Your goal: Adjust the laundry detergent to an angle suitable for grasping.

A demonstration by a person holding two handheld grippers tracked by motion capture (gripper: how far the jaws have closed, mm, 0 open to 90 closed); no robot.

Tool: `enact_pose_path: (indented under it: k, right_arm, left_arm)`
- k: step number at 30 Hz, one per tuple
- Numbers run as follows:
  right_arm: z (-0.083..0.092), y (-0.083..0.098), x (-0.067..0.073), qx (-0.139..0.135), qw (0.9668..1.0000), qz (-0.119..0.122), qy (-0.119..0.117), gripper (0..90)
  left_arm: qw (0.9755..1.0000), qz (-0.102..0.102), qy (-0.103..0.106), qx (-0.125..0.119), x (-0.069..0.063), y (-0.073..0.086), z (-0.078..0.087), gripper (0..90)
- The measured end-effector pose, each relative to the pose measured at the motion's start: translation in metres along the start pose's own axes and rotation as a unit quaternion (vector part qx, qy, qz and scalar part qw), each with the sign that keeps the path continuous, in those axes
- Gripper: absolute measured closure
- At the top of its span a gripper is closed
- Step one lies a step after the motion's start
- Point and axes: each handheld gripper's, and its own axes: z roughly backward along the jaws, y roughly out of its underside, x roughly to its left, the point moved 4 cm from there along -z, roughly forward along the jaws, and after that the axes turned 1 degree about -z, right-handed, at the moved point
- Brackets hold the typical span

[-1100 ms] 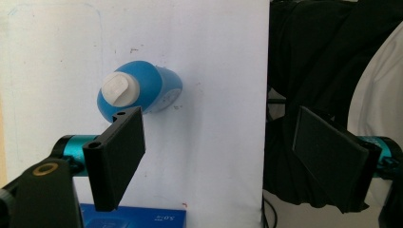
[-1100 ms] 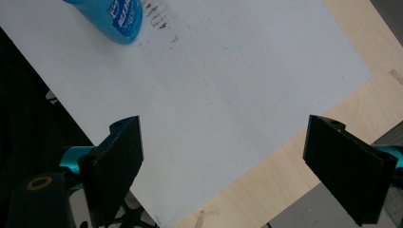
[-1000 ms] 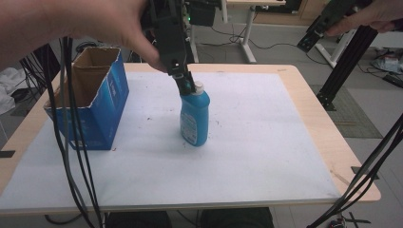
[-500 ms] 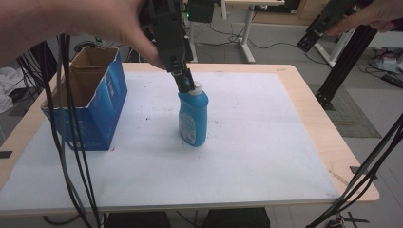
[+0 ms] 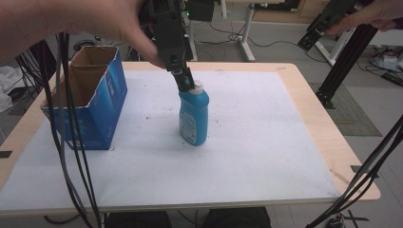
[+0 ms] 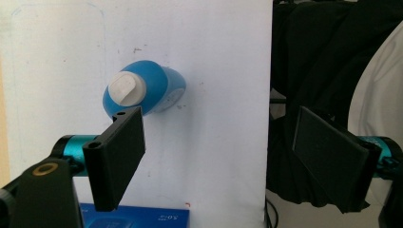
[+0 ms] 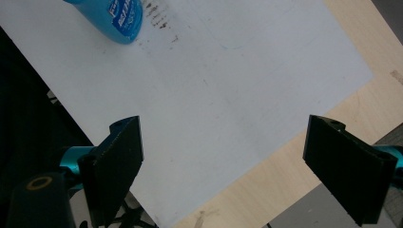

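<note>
— Tipping is my main worry. The blue bottle (image 5: pixel 194 116) stands upright near the middle of the white sheet (image 5: pixel 247 142) on the counter (image 5: pixel 313 109), and the left gripper (image 5: pixel 184 84) is right at its white cap (image 5: pixel 197 86). In the left gripper view the fingers (image 6: pixel 116 159) are spread wide, with one of them just beside the cap and the other far off to the side. So the bottle isn't centred in the gap.

— So a close from there would push rather than pinch?

— That's my judgement. The near finger would meet the cap or shoulder first and shove it sideways; the bottle is tall on a narrow base, so it could topple or slide away. Whether the finger already touches the cap, I cannot tell.

— And the cardboard box (image 5: pixel 88 95)?

— It sits open-topped at the left of the sheet, apart from the bottle. A wide swing could clip its rim, I'd guess.

— How is the hand posed?

— The left hand (image 5: pixel 119 28) comes in from the upper left in the high view, the gripper angled steeply down onto the bottle's top. The right gripper (image 5: pixel 316 31) is held high at the far right, well apart from the bottle, its fingers (image 7: pixel 119 156) also wide apart and holding nothing.
</note>
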Motion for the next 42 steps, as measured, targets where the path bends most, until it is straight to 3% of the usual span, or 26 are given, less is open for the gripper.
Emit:
enact_pose_path:
  k: [42]
  right_arm:
    - [-0.007,0.002,0.018,-0.028,0.9994,0.019,-0.005,12.5]
  left_arm:
    - [1.0,-0.001,-0.001,0.001,-0.003,0.001,0.0,18.1]
